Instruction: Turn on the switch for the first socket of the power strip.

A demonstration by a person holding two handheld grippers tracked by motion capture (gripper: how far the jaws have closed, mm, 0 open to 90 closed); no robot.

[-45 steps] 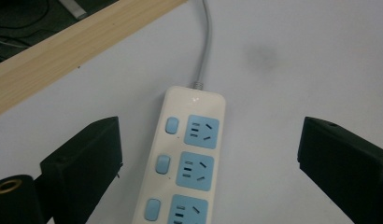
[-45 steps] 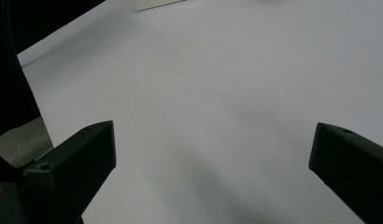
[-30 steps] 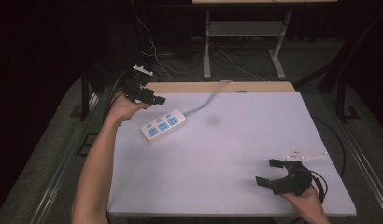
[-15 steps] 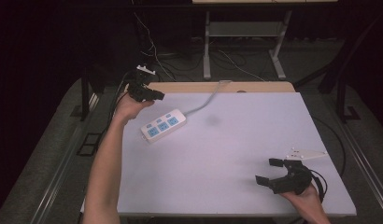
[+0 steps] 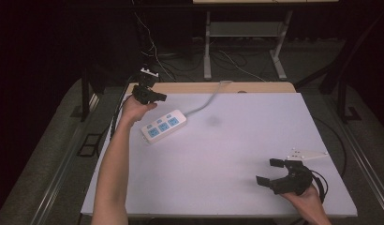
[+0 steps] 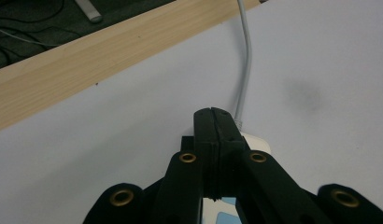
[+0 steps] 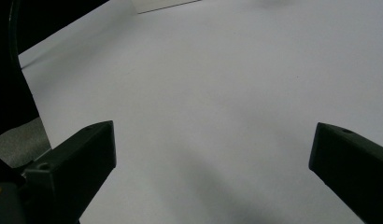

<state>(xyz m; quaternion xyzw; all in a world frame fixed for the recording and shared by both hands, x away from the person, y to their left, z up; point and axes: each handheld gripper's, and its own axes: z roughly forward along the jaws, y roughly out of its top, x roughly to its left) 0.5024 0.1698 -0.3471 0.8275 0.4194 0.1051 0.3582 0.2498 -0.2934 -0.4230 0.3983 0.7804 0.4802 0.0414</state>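
In the high view, the left gripper [image 5: 155,97] is held above the far left corner of the table [image 5: 237,140], just beyond the near end of the power strip [image 5: 165,126]. Its jaws have just been closing and now stand pressed together with nothing between them. The strip lies at a slant on the white top, sockets up, and its cord [image 5: 210,98] runs off over the far wooden edge. The right gripper [image 5: 275,173] sits low at the near right corner, well apart from the strip, jaws spread wide and empty. A grey plate [image 5: 306,154] lies just beyond it.

In the left gripper view, the left gripper [image 6: 212,122] shows its two jaws meeting flat along a thin seam, holding nothing. Under them, the strip [image 6: 256,142] peeks out at the tips, and the cord [image 6: 244,70] curves away toward the wood strip [image 6: 87,60].

In the right gripper view, the right gripper [image 7: 213,149] has its jaws far apart at either side, with bare white table [image 7: 203,93] between them.
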